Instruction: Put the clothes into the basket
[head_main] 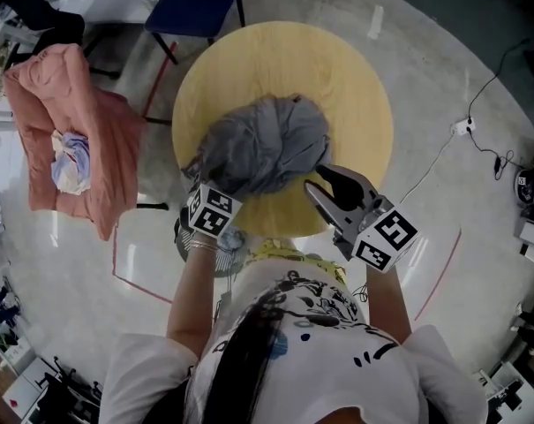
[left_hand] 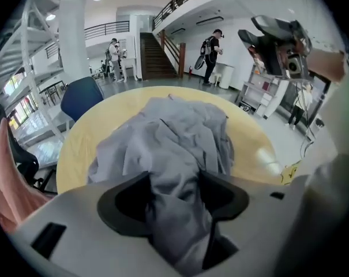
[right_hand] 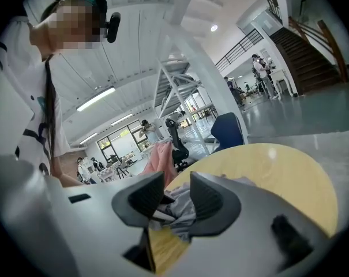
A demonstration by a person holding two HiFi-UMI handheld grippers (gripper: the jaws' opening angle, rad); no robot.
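A heap of grey clothes (head_main: 262, 144) lies in the middle of the round yellow table (head_main: 355, 87). My left gripper (head_main: 205, 188) is at the heap's near left edge, pointing steeply down. In the left gripper view its jaws stand wide apart, with a fold of the grey clothes (left_hand: 174, 131) between them and no pad pressing on it (left_hand: 174, 183). My right gripper (head_main: 318, 180) hovers at the heap's near right edge, open and holding nothing (right_hand: 177, 195); the grey clothes (right_hand: 183, 203) show beyond its jaws. The pink fabric basket (head_main: 108, 148) stands on the floor to the left, with a white and blue cloth (head_main: 71, 162) inside.
A blue chair (head_main: 196, 3) stands behind the table. A cable and power strip (head_main: 463, 128) lie on the floor at right. Red tape lines mark the floor near the table. Equipment lines the room's edges, and people stand far back by the stairs.
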